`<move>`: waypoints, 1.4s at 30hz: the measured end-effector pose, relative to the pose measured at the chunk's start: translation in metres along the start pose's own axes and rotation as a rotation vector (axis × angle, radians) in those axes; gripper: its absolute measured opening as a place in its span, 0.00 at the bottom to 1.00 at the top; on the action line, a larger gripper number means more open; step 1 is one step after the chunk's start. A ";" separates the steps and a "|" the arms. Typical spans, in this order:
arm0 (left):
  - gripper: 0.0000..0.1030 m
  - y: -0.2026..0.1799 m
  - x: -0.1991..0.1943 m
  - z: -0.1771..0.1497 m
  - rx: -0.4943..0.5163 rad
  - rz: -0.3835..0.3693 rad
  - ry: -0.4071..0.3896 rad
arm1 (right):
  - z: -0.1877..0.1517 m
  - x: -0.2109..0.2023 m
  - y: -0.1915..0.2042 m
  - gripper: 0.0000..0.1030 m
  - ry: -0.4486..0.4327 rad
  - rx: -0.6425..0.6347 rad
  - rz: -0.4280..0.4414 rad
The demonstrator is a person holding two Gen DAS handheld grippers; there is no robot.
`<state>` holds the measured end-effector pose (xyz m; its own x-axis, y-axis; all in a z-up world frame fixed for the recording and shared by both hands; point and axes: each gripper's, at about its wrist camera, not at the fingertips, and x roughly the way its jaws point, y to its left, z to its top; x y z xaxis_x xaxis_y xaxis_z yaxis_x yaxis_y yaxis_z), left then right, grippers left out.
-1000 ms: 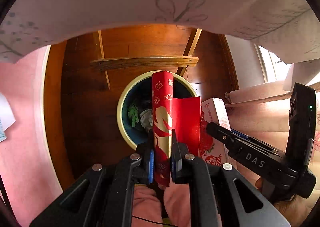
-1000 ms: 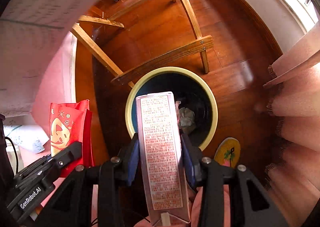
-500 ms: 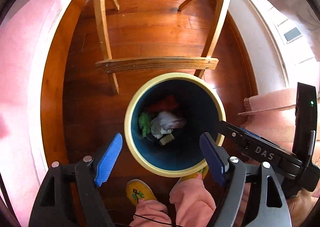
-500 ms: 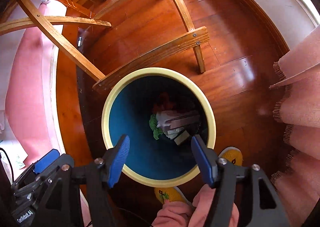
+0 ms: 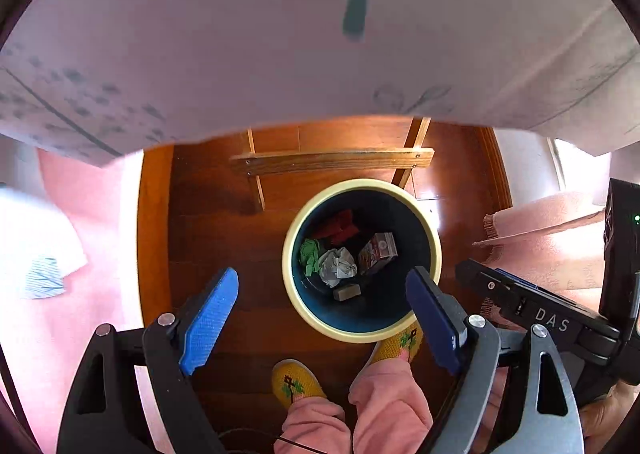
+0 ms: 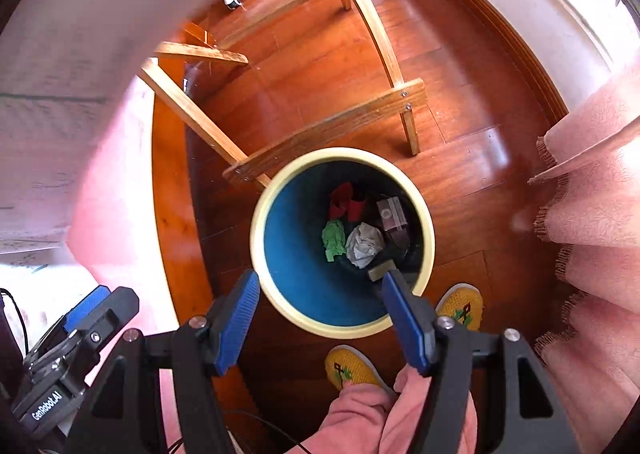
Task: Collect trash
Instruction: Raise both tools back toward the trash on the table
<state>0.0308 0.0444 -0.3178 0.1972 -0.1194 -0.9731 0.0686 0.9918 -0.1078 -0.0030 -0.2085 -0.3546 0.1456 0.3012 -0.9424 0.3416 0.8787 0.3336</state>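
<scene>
Above the bin, my left gripper is opening, empty; my right gripper gapes empty. Crumpled paper inside looks light, soft, pinchable anywhere.

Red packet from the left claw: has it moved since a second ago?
Yes. The red packet has dropped out of the left claw and lies inside the bin, below its rim.

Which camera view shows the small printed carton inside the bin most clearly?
The left wrist view: the carton lies lit, its printed face showing. In the right wrist view the carton is in shadow by the wall of the bin, its print unreadable.
</scene>
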 end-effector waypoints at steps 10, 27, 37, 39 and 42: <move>0.82 -0.003 -0.116 0.021 0.034 -0.021 -0.109 | -0.002 -0.105 0.046 0.63 -0.077 -0.022 0.058; 0.93 -0.009 -0.278 0.057 0.106 -0.064 -0.304 | -0.010 -0.253 0.121 0.64 -0.232 -0.137 0.084; 0.93 -0.016 -0.331 0.084 0.156 -0.069 -0.384 | 0.010 -0.309 0.148 0.66 -0.359 -0.175 0.067; 0.93 -0.018 -0.337 0.092 0.164 -0.060 -0.389 | 0.018 -0.318 0.153 0.66 -0.384 -0.184 0.063; 0.93 -0.019 -0.341 0.108 0.154 -0.071 -0.379 | 0.030 -0.329 0.160 0.66 -0.420 -0.191 0.058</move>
<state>0.0679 0.0618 0.0383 0.5306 -0.2246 -0.8174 0.2352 0.9654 -0.1125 0.0320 -0.1783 0.0095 0.5361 0.2109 -0.8174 0.1498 0.9291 0.3380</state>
